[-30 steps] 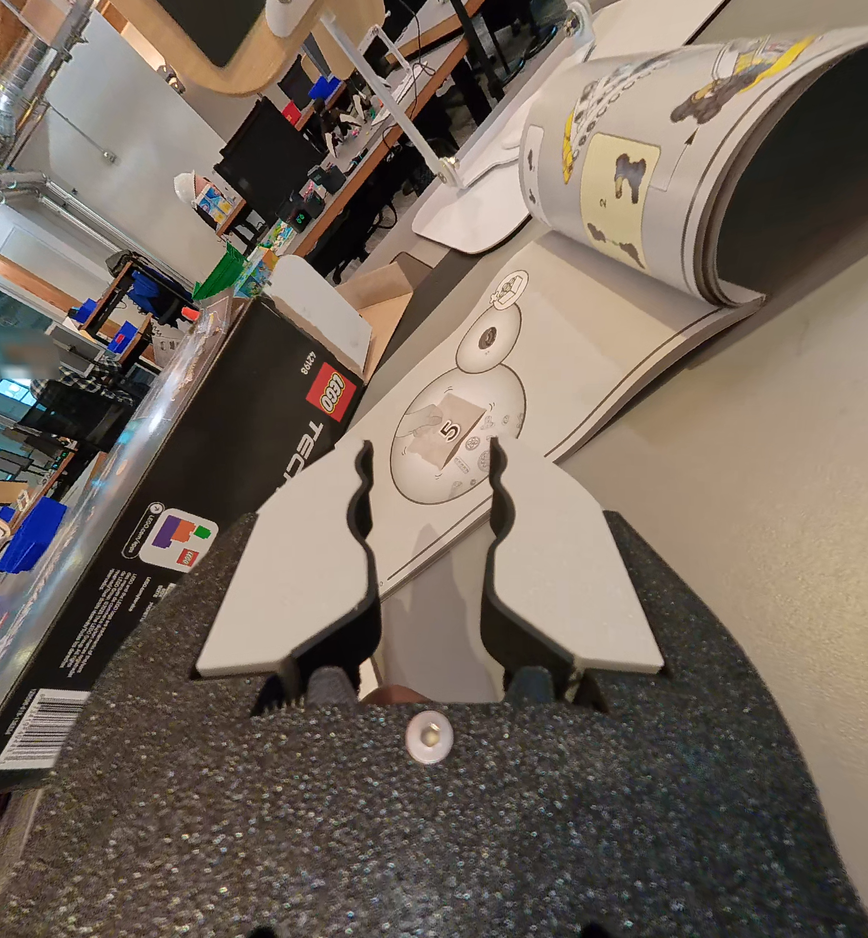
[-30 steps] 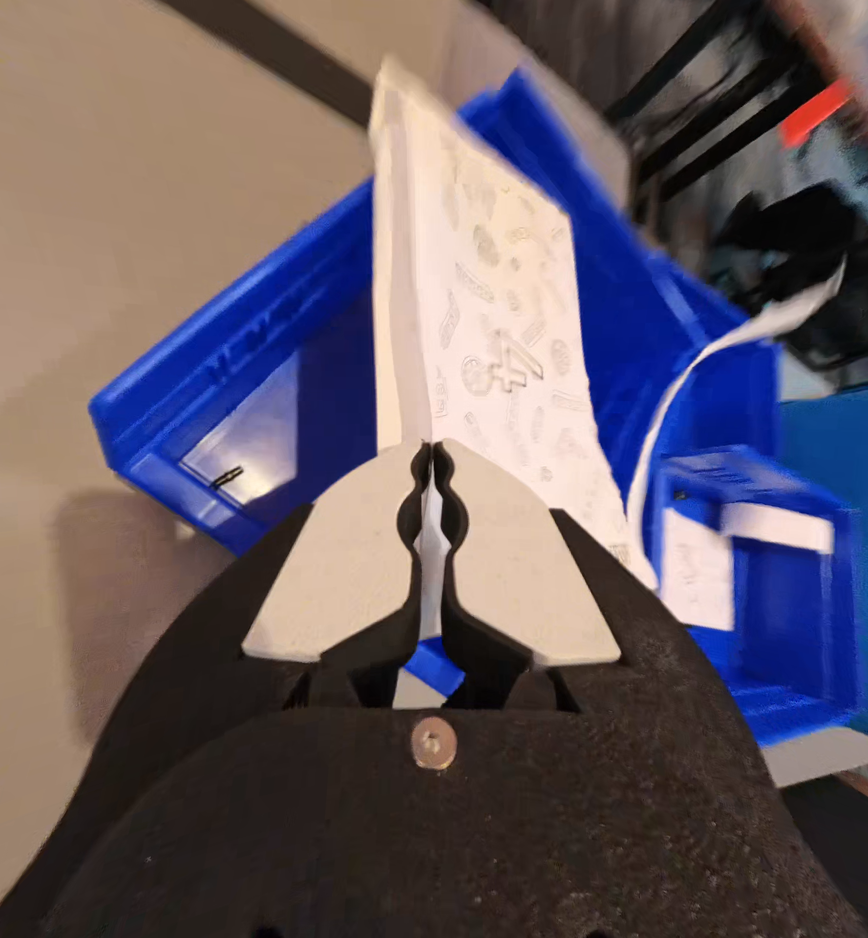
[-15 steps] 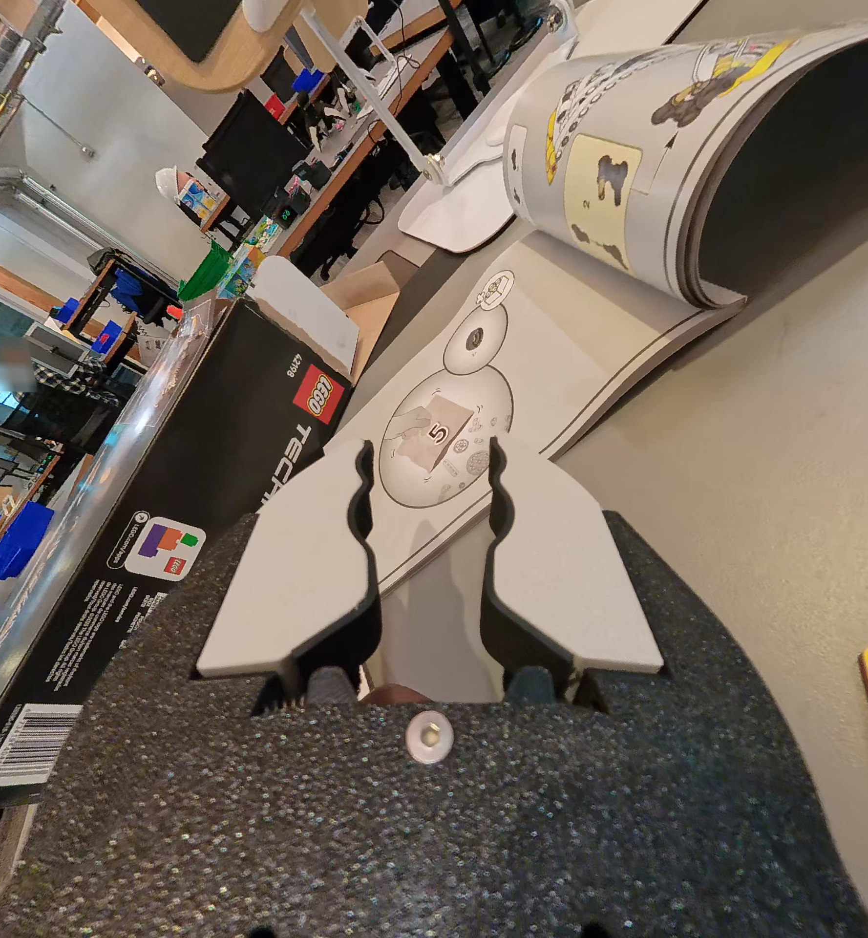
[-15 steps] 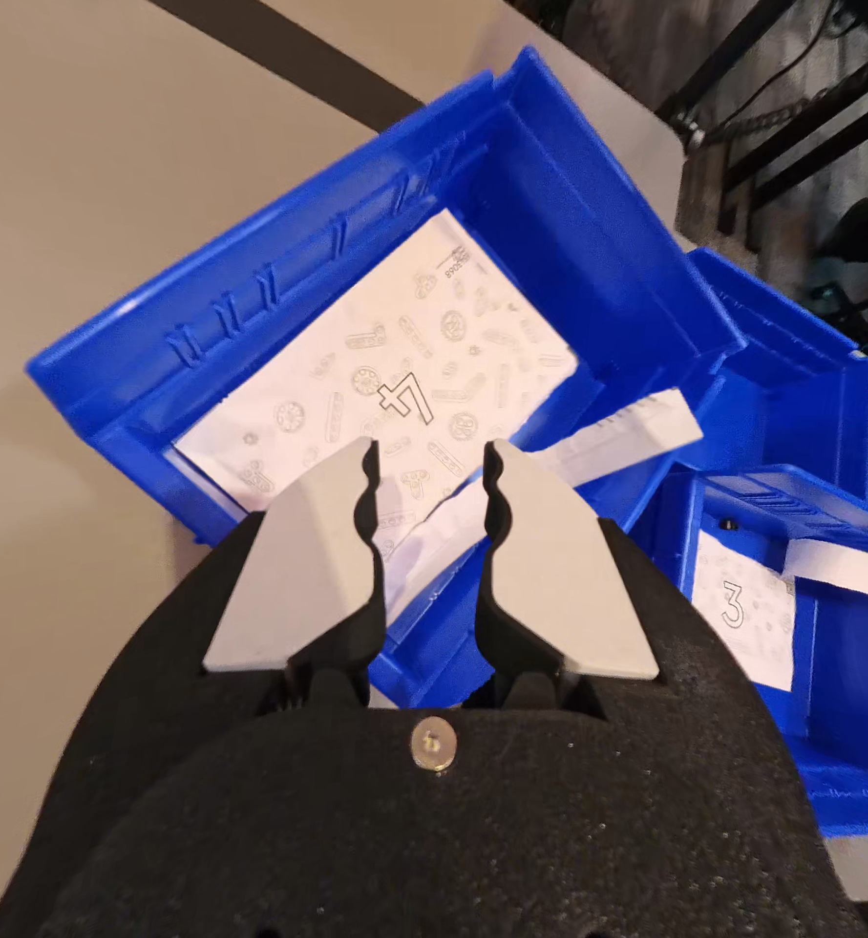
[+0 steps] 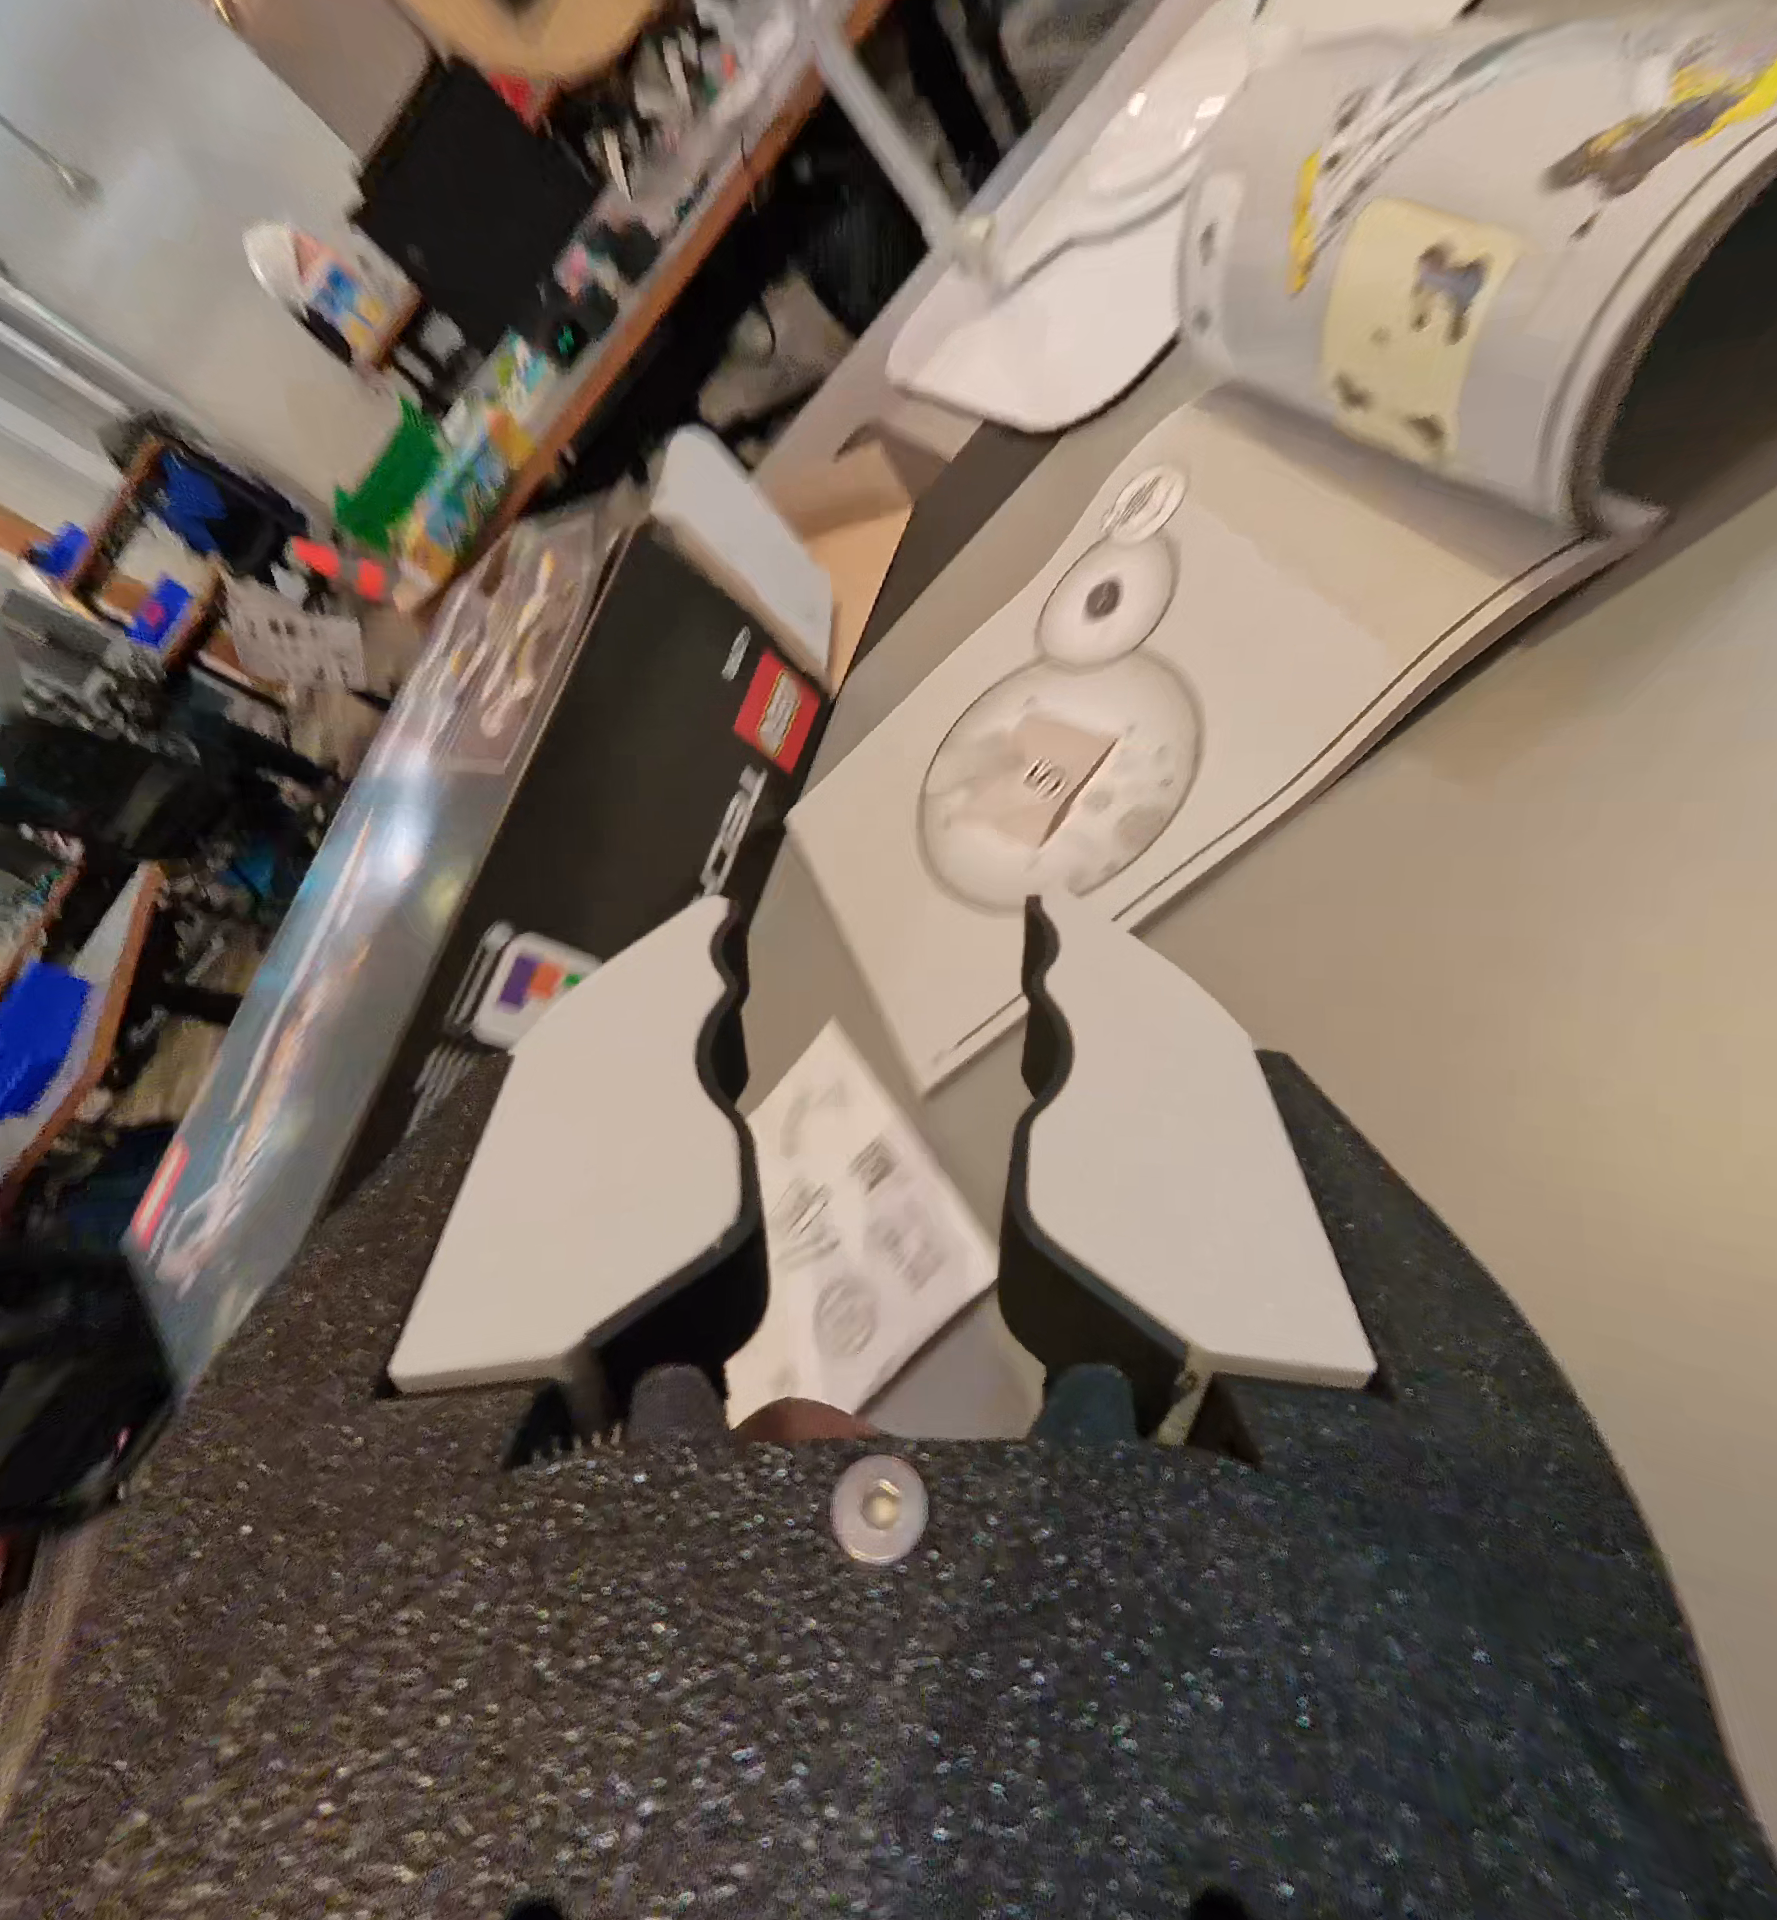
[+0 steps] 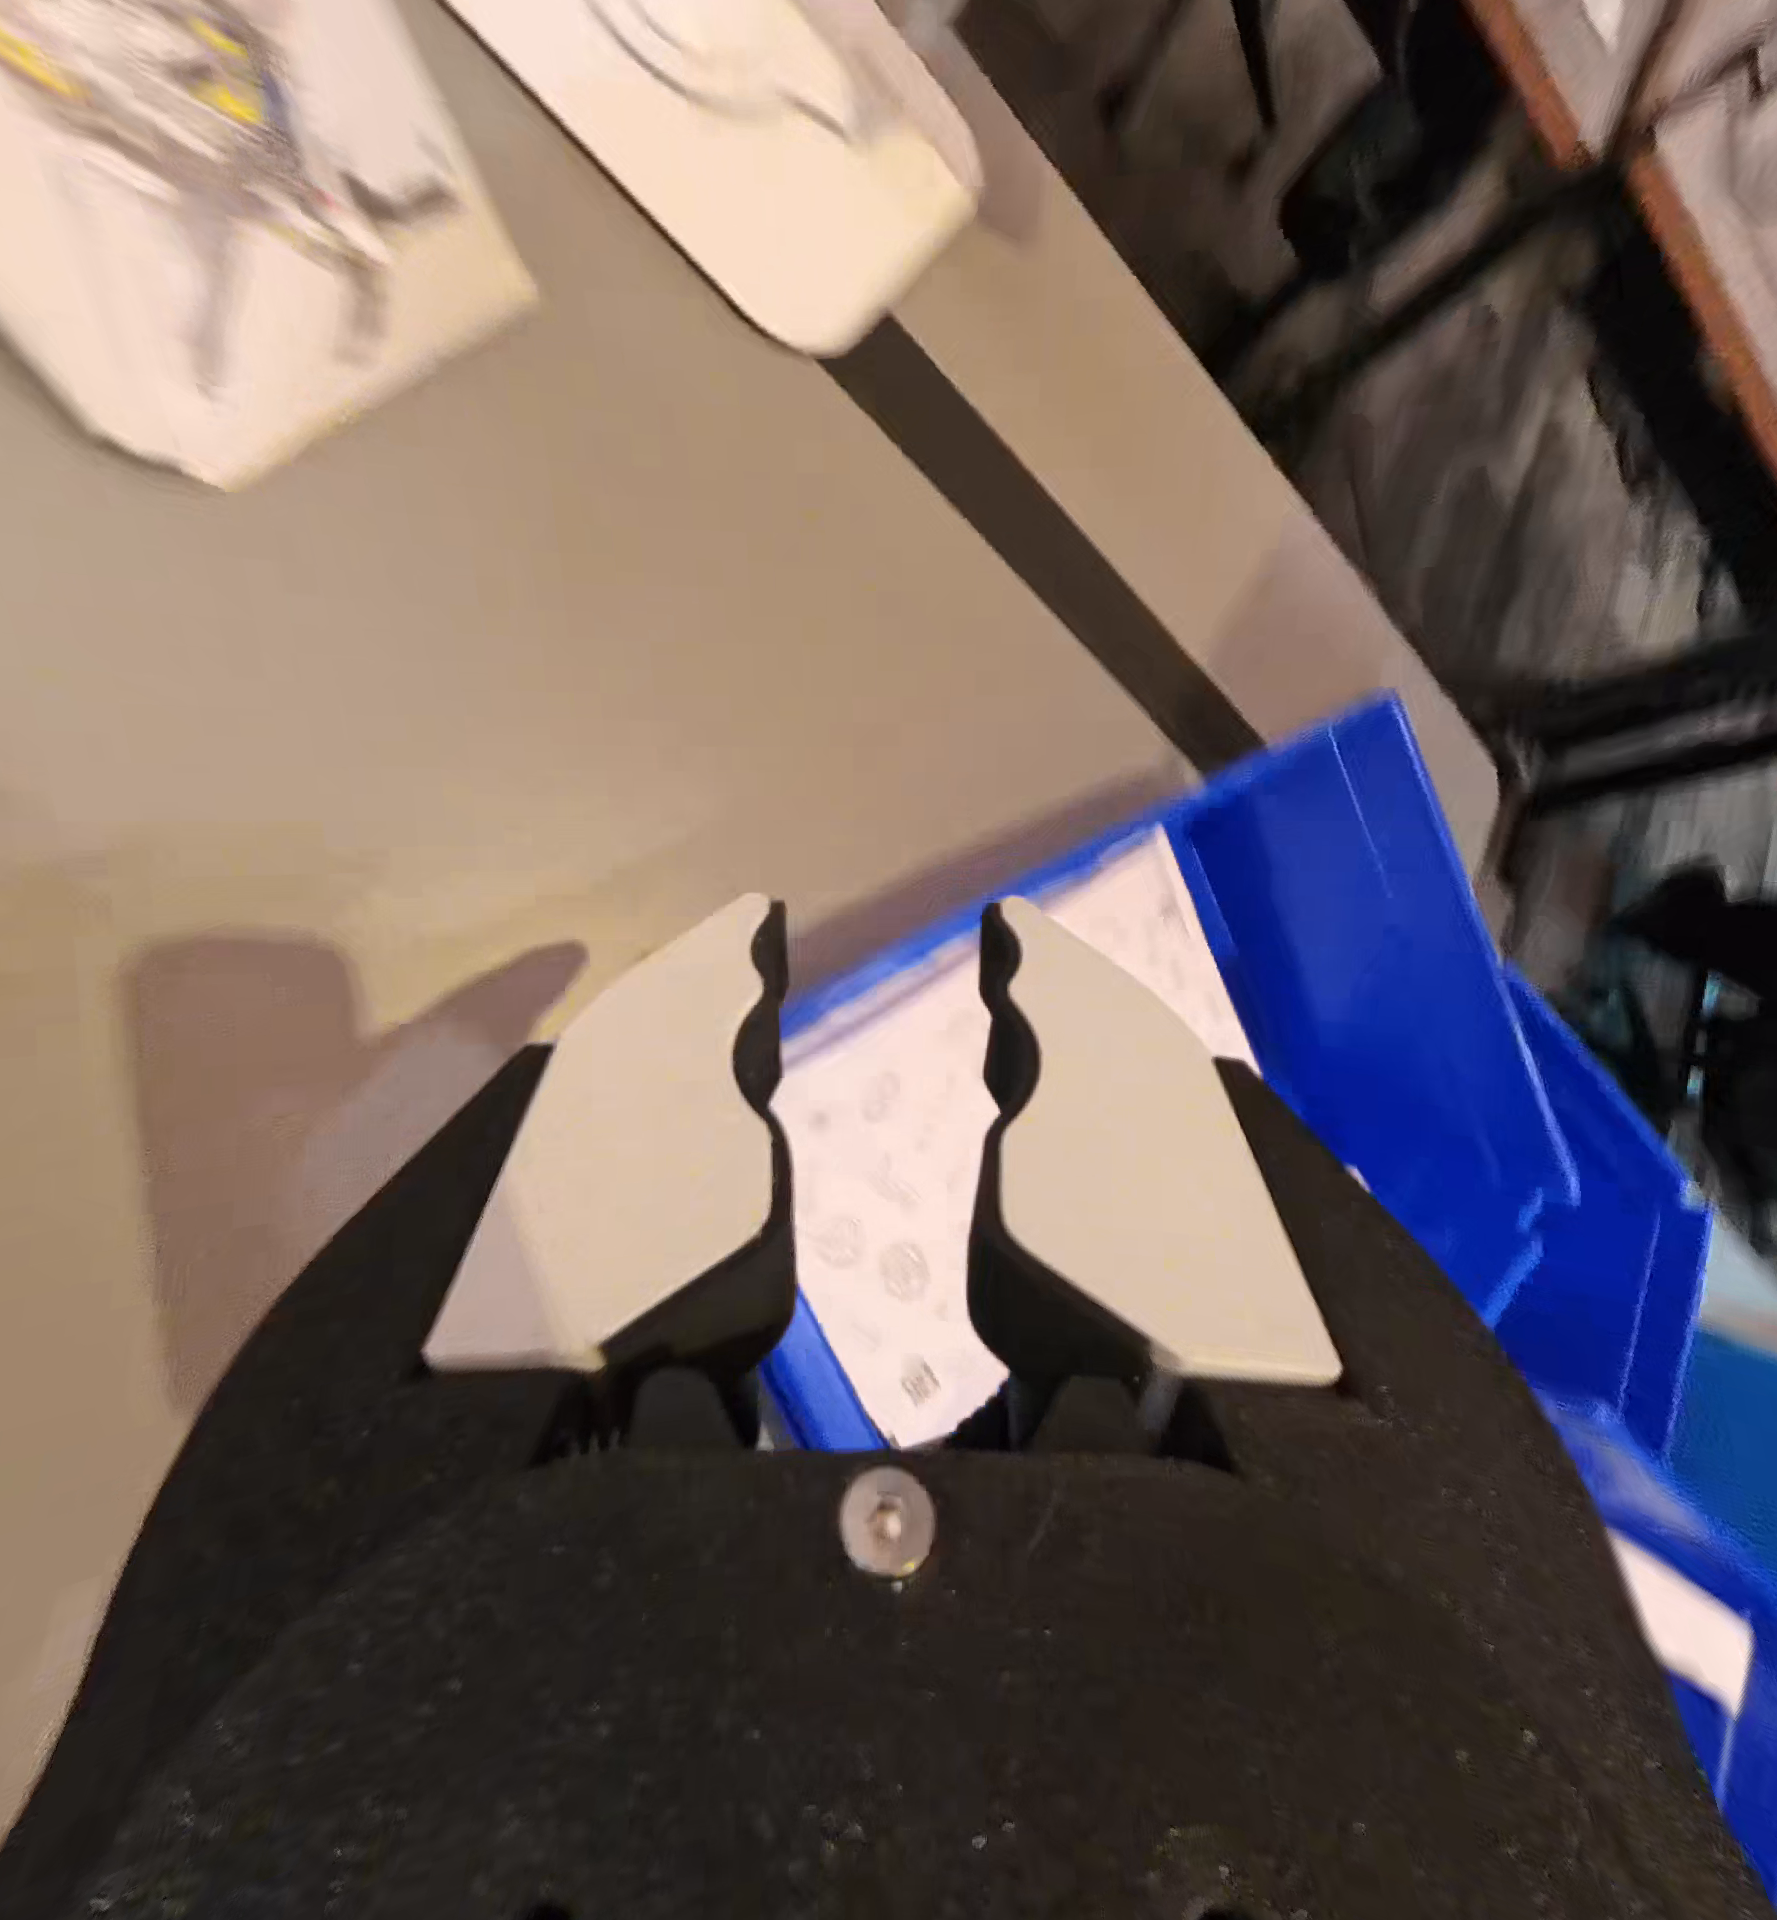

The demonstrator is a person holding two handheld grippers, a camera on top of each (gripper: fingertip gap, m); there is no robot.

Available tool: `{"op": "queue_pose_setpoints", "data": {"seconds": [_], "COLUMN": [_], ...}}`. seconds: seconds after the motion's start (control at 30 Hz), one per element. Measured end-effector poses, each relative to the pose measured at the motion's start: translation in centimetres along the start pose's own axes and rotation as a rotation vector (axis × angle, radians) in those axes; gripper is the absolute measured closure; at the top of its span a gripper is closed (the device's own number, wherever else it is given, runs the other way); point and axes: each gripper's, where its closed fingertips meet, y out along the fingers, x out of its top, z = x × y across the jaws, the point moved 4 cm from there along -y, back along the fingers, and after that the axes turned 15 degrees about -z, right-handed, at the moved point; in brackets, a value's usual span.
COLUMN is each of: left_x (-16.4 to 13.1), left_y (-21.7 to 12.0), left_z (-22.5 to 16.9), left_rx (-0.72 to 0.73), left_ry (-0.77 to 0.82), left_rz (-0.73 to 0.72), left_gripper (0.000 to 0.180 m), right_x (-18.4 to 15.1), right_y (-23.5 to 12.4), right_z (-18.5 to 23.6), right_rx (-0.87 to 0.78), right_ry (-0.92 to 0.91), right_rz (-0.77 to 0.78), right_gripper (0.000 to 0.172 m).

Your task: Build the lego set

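Observation:
In the left wrist view my left gripper [image 5: 882,925] is open, low over the beige table [image 5: 1486,1039]. A white paper bag printed with part shapes [image 5: 863,1216] lies below and between its fingers; the pads do not press on it. An open instruction booklet [image 5: 1071,748] lies just ahead. In the right wrist view my right gripper [image 6: 884,920] is open and empty. It hangs over the edge of a blue bin [image 6: 1383,987] in which a white printed paper bag [image 6: 894,1195] lies.
A black toy box [image 5: 603,779] stands on edge left of the booklet. A white lamp base [image 5: 1050,343] sits behind it, and also shows in the right wrist view [image 6: 759,156]. A second blue bin [image 6: 1746,1662] is at the right. A cluttered workshop lies beyond.
My right gripper was shut on the white paper bag over the blue bin, opened and let it drop in, then swung left. My left gripper drew back, and a paper bag came into view under it.

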Motion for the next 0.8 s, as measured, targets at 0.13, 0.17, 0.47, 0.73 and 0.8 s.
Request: {"op": "queue_pose_setpoints", "data": {"seconds": [0.13, 0.17, 0.47, 0.73, 0.8], "left_x": [-2.0, -2.8, -7.4, -7.4, -7.7], "left_y": [-3.4, -4.0, -3.5, -2.1, -2.0], "left_z": [4.8, 5.3, 1.2, -0.1, -0.1], "left_rx": [0.03, 0.009, -0.268, -0.263, -0.257], "left_ry": [-0.254, -0.354, -0.234, -0.214, -0.292], "left_rz": [0.1, 0.115, 0.239, 0.244, 0.256], "left_gripper": [0.127, 0.125, 0.105, 0.132, 0.14], "right_x": [5.0, 5.6, 2.6, -1.0, -1.5], "right_y": [0.4, 0.9, 8.0, 9.1, 9.4], "right_z": [5.7, 7.0, 13.4, 14.4, 14.7], "right_rx": [0.159, 0.199, 0.324, 0.316, 0.333], "right_ry": [-0.124, -0.136, 0.057, 0.101, 0.11], "right_rz": [-0.105, -0.125, -0.239, -0.267, -0.249], "right_gripper": [0.136, 0.136, 0.136, 0.137, 0.137]}}
